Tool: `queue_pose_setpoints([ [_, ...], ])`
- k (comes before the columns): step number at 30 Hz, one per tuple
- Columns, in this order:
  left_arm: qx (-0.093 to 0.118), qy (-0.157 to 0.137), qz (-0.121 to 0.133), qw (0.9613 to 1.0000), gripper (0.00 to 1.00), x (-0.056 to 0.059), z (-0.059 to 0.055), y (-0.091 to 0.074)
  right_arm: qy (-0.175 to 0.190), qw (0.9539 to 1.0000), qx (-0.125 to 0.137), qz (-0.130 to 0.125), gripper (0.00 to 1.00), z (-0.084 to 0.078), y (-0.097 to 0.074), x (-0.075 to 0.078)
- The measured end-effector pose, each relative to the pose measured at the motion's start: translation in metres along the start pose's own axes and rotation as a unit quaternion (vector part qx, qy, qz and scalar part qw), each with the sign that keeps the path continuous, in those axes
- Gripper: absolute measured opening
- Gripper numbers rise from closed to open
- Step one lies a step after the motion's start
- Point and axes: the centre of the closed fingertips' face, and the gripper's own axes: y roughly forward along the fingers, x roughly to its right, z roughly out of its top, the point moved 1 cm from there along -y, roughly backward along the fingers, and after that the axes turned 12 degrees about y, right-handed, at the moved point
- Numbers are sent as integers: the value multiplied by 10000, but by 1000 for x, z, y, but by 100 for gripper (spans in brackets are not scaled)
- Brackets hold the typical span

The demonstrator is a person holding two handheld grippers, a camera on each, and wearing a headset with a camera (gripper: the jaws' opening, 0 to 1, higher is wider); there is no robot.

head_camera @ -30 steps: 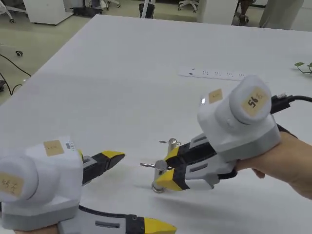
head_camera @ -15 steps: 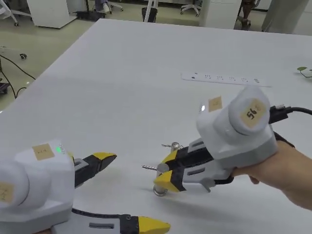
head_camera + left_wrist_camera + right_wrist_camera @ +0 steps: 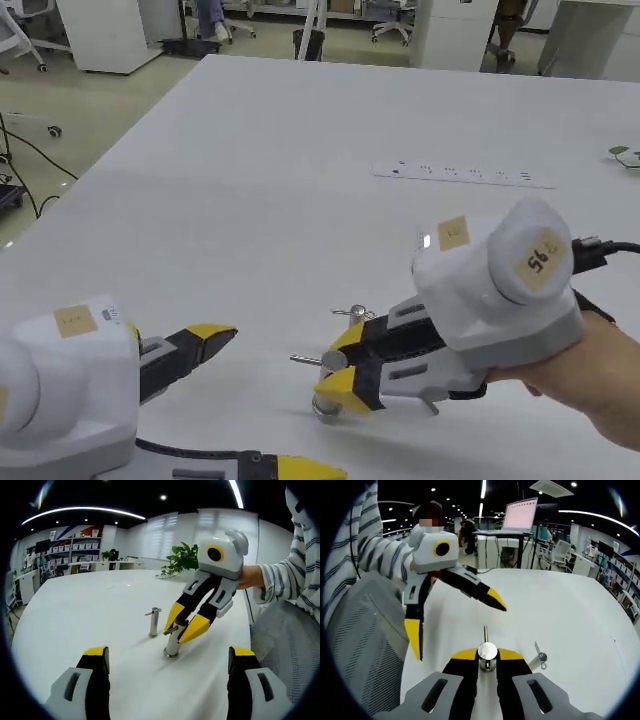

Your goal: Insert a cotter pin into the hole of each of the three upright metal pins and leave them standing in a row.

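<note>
Pin (image 3: 487,651) clamped upright between the jaws of your right gripper (image 3: 338,366), ahead of the wide-apart jaws of your left gripper (image 3: 265,400); stiff, smooth steel, probably light and tippy on its small foot, so grip its shank just below the protruding cotter (image 3: 305,359).

My left gripper (image 3: 262,400) hangs low with jaws spread wide; my right gripper (image 3: 338,365), held level, is clamped on a metal pin (image 3: 487,651).
</note>
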Motion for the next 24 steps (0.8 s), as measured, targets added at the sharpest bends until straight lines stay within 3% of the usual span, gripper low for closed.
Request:
queue_pose_setpoints([
  [10, -81, -44, -78, 9999, 99, 7, 4, 5, -155, 9996, 19, 219, 13, -16, -33, -2],
  [14, -67, -49, -97, 9999, 99, 10, 7, 7, 50, 9991, 177, 378, 13, -21, -48, -2],
  [24, -132, -43, -90, 9999, 99, 15, 8, 11, -114, 9994, 74, 323, 13, -42, -80, 9],
])
